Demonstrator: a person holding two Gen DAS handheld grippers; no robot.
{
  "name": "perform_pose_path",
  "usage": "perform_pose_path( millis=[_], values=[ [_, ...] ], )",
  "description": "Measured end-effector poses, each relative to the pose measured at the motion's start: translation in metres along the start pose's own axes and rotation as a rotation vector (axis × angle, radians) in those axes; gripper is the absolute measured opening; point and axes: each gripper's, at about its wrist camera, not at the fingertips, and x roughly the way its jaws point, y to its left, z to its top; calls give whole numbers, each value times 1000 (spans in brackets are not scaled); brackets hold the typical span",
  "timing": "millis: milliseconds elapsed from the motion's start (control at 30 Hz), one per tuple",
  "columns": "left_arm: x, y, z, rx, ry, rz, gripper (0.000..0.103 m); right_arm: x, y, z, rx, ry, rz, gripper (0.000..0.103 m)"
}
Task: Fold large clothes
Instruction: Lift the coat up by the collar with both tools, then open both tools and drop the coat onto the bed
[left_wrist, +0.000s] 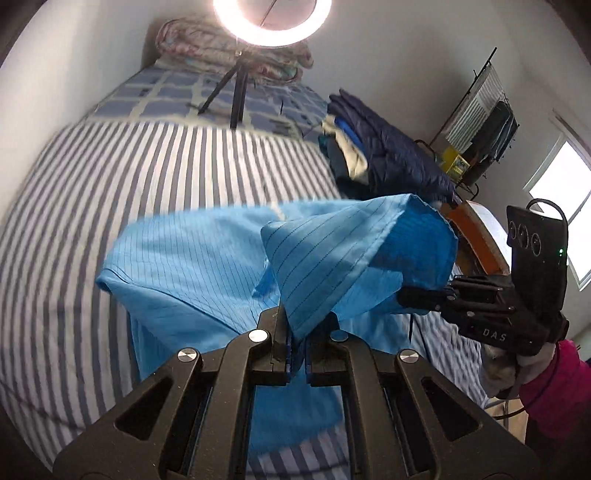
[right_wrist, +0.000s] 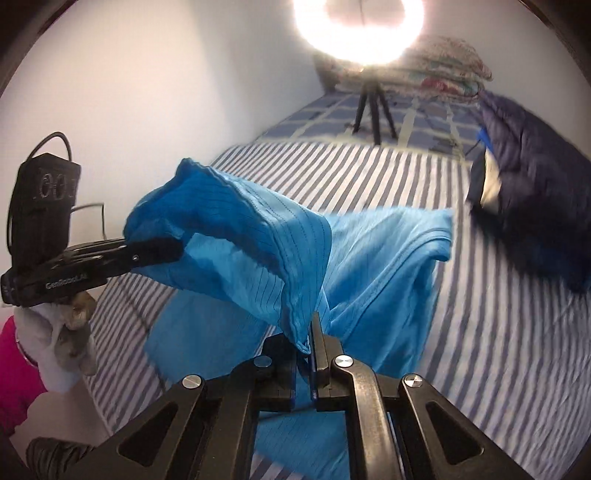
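A large light-blue garment (left_wrist: 192, 258) with thin dark pinstripes hangs lifted above a bed with a blue-and-white striped sheet (left_wrist: 110, 166). My left gripper (left_wrist: 298, 332) is shut on one corner of its hem. My right gripper (right_wrist: 308, 338) is shut on the other corner. Between the two grips the hem stretches as a raised tube of cloth (right_wrist: 229, 236). In the left wrist view the right gripper (left_wrist: 417, 295) shows at the right, pinching the cloth. The right wrist view has the left gripper (right_wrist: 162, 251) at the left, held by a gloved hand (right_wrist: 70, 332) with a pink sleeve.
A pile of dark navy and pale clothes (left_wrist: 380, 147) lies on the bed's far right side. A ring light on a tripod (left_wrist: 236, 92) stands at the back of the bed, before a folded floral quilt (right_wrist: 443, 66). A white wall runs along the left.
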Motion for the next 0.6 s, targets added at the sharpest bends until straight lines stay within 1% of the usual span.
perform_pose_path(
  millis=[33, 67, 167, 200, 233, 267, 300, 367, 433, 467, 500, 533, 567, 600],
  values=[
    [0, 0, -10, 0, 11, 0, 2, 3, 5, -11, -6, 11, 7, 2],
    [0, 1, -22, 2, 19, 18, 2, 3, 9, -23, -1, 18, 13, 2],
    [0, 5, -46, 1, 40, 49, 2, 10, 15, -43, 25, 41, 31, 3],
    [0, 6, -52, 1, 64, 59, 2, 13, 19, -50, 13, 60, 23, 3],
    [0, 7, -59, 5, 89, 71, 2, 12, 24, -54, -3, 70, -10, 3],
    [-3, 7, -64, 8, 99, 76, 2, 9, 26, -56, -4, 69, -26, 8],
    [-11, 6, -69, 18, 96, 80, 5, 3, 27, -57, -2, 63, -26, 10],
    [-32, 1, -75, 31, 80, 86, 12, -18, 31, -59, 7, 37, -9, 24],
    [-52, -2, -77, 38, 58, 85, 21, -49, 40, -62, -5, -2, -33, 28],
    [-70, -6, -80, 46, 37, 87, 28, -59, 43, -64, -12, -13, -41, 30],
    [-86, -9, -83, 53, 19, 85, 30, -77, 47, -65, -22, -31, -49, 31],
    [-97, -10, -84, 57, 4, 82, 30, -96, 53, -67, -32, -49, -54, 32],
    [-118, -15, -86, 68, -22, 78, 30, -108, 56, -69, -39, -63, -57, 35],
    [-132, -17, -87, 73, -40, 82, 30, -132, 63, -71, -50, -88, -59, 37]
  ],
)
